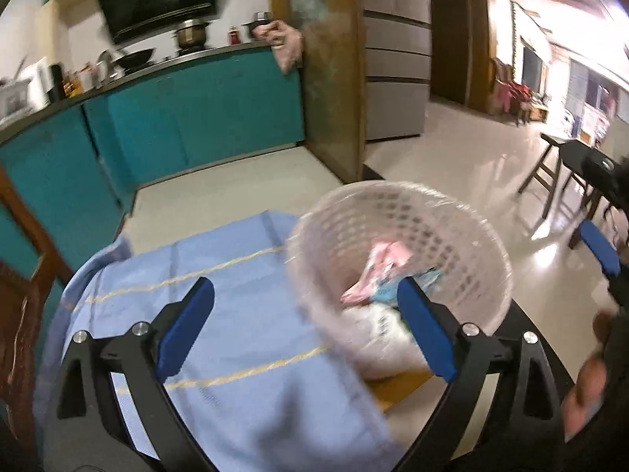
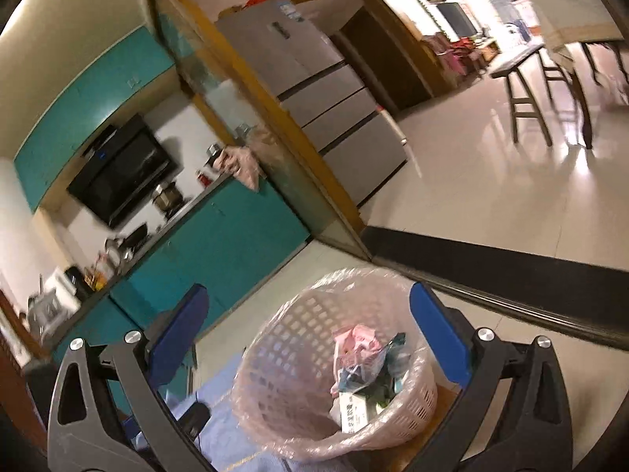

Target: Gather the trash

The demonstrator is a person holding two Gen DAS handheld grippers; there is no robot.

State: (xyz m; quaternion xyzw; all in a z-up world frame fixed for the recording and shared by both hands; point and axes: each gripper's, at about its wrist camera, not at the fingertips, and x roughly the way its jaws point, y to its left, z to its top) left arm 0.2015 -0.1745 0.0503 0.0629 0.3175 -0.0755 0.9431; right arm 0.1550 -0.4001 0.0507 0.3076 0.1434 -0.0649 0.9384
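Your left claw (image 1: 306, 324) is wide open and holds nothing. Under its left finger (image 1: 184, 326) lies a blue cloth (image 1: 236, 314) with thin yellow stripes, spread over the surface. Just ahead of its right finger sits the pink basket (image 1: 452, 212), lined with a clear bag. The trash (image 1: 377, 275) is inside the basket: a pink wrapper, something blue, and white bits under them.

Your right claw (image 2: 308, 342) is wide open too, and it holds nothing. The basket sits between its two fingers, a little ahead, and neither finger touches it. Past the basket is the pale floor (image 2: 491, 181), with teal cupboards (image 2: 220, 244) off to the left.
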